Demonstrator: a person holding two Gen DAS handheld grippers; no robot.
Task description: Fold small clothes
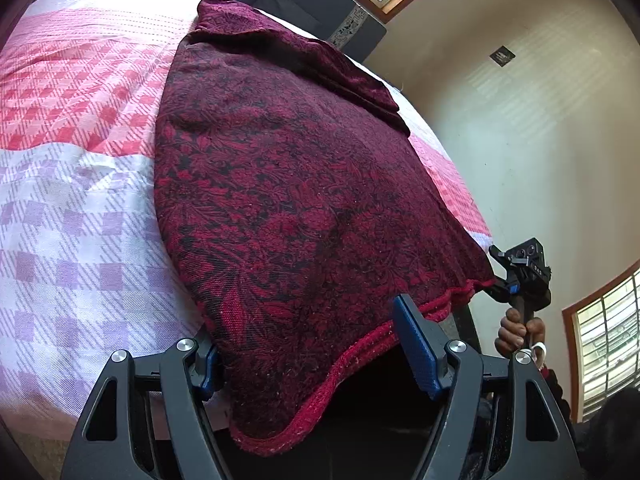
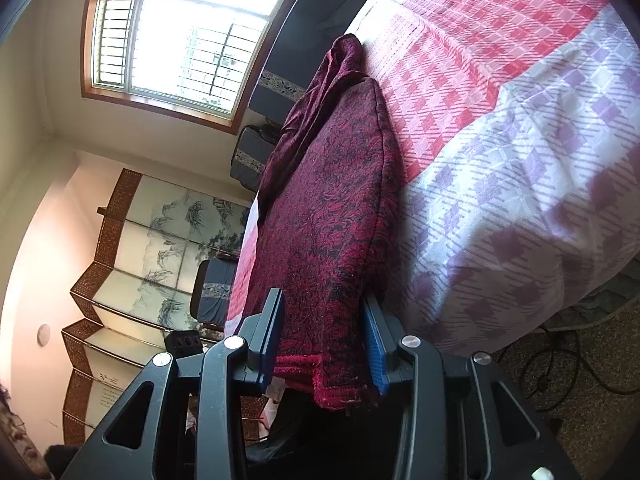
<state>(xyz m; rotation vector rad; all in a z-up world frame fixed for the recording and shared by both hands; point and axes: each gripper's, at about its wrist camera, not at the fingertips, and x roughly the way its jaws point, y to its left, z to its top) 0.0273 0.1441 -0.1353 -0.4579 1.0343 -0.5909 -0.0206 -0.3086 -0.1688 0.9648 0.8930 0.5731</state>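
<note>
A dark red patterned cloth (image 1: 288, 184) lies spread on the checked bedspread (image 1: 72, 184), its near hem hanging over the bed's edge. My left gripper (image 1: 312, 356) is open, its jaws wide apart on either side of the hem's left corner, not pinching it. In the right wrist view the same cloth (image 2: 332, 208) runs away along the bed. My right gripper (image 2: 324, 340) is open too, with the other hem corner between its blue pads (image 2: 376, 356). The right gripper (image 1: 520, 280) also shows in the left wrist view, at the cloth's right corner.
The bedspread (image 2: 500, 160) is pink and lilac check. Dark cushioned chairs (image 2: 252, 156) stand beyond the bed. A folding screen (image 2: 132, 264) and a window (image 2: 176, 28) are by the wall. Cables (image 2: 560, 368) lie on the carpet by the bed.
</note>
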